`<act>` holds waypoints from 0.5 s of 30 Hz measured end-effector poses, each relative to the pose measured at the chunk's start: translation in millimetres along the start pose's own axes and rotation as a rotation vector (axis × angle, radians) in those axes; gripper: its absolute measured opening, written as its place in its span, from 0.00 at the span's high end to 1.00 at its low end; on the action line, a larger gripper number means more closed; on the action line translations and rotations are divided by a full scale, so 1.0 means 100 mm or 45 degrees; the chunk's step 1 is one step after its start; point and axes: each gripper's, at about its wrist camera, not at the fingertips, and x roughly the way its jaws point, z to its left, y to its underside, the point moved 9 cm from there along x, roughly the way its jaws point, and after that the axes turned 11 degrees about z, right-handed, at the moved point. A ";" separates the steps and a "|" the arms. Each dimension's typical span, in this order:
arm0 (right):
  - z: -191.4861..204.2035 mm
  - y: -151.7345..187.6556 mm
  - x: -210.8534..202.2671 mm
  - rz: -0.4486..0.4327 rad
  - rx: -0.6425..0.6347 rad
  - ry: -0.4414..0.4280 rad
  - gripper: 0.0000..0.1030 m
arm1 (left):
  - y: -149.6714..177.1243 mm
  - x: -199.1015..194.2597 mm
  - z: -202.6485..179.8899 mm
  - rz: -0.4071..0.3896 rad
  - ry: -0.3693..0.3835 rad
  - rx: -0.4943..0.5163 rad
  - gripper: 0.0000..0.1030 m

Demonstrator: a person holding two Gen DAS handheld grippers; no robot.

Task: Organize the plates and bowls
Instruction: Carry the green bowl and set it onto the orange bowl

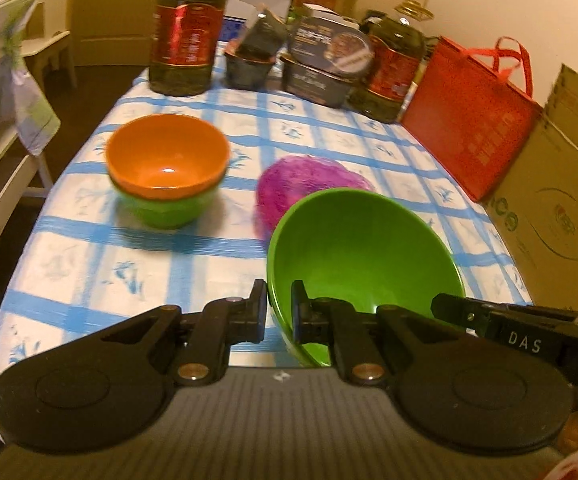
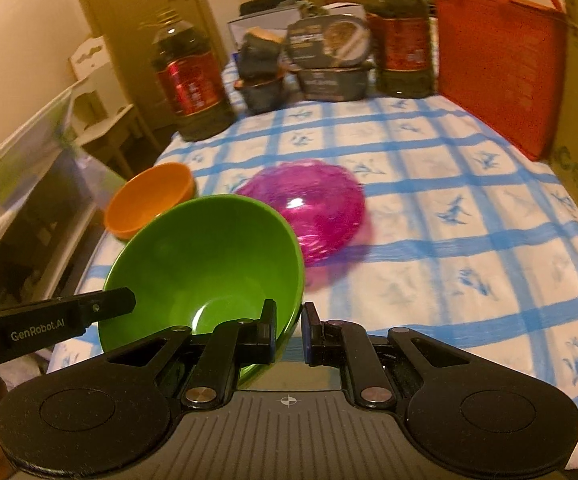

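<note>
Left gripper (image 1: 279, 312): jaws pinching the near rim of the large green plastic bowl (image 1: 363, 256), one finger inside, one outside.
Right gripper (image 2: 289, 330): jaws pinching the same bowl's rim (image 2: 209, 256) on its opposite side; the bowl is tilted, its base hidden.
Surface: table under a blue-and-white checked cloth (image 1: 137, 264); beige walls, a wooden door (image 2: 137, 20).
Beyond the green bowl: translucent magenta plastic bowl (image 2: 313, 212), blurred and partly hidden by it.
Left of the green bowl: orange bowl (image 1: 167, 156) nested in a small green bowl (image 1: 165, 210).
Far end: two dark oil bottles (image 1: 187, 28), dark food containers (image 1: 321, 68), red fabric bag (image 1: 473, 112), cardboard box (image 1: 561, 200) cut off.
</note>
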 end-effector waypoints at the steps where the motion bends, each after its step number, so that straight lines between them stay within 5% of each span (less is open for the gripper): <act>1: 0.05 0.00 0.01 0.002 -0.011 0.000 0.88 | 0.00 -0.02 0.04 -0.004 0.000 -0.009 0.90; 15: 0.37 -0.14 0.14 0.015 -0.062 -0.024 0.88 | -0.08 -0.13 0.38 -0.037 -0.008 -0.072 0.90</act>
